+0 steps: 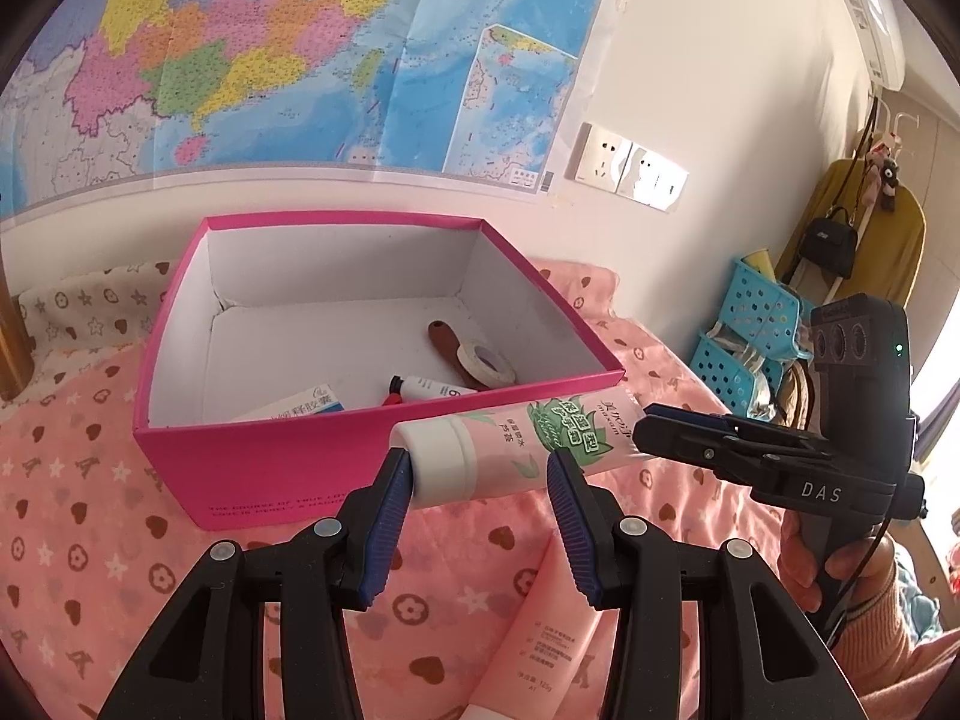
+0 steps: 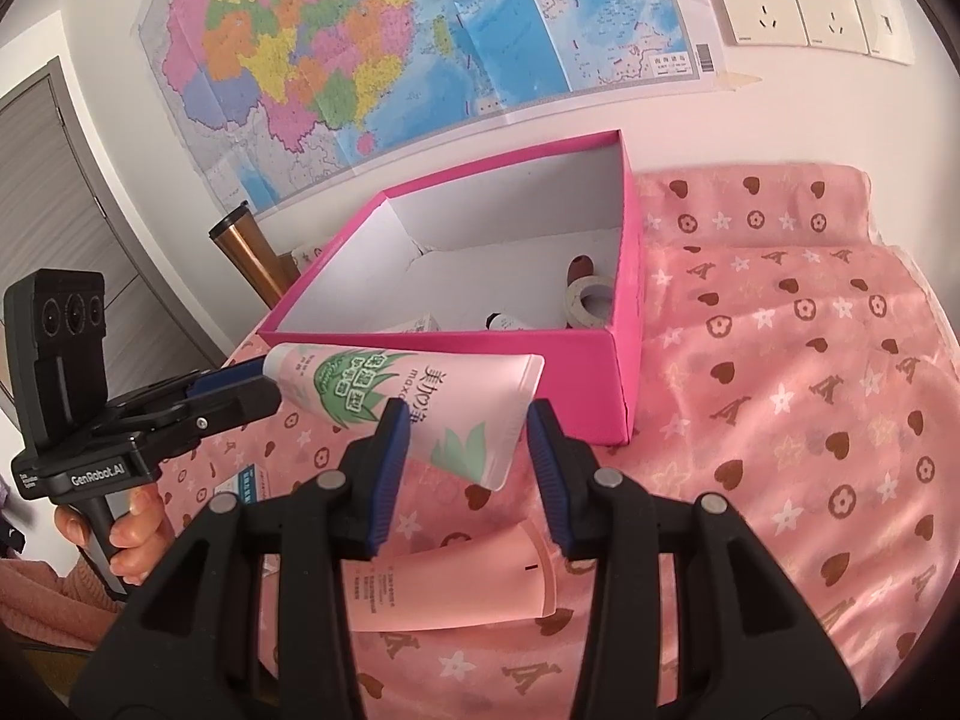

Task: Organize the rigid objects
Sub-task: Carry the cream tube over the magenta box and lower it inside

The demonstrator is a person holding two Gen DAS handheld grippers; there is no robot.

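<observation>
While both tongs pinch it, the aloe tube (image 1: pixel 516 444) spans left tongs (image 1: pixel 480 480) and right tongs (image 2: pixel 465 432).

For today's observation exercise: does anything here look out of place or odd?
Two tubes are outside the pink cardboard box: the aloe-printed pink plastic tube hangs before it, clamped between the left gripper and right gripper, and a plain pink plastic tube lies loose on the heart-patterned pink bedspread.

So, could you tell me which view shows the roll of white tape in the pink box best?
The left wrist view: the white tape roll lies fully visible inside. The right wrist view shows it partly hidden behind the box wall.
</observation>
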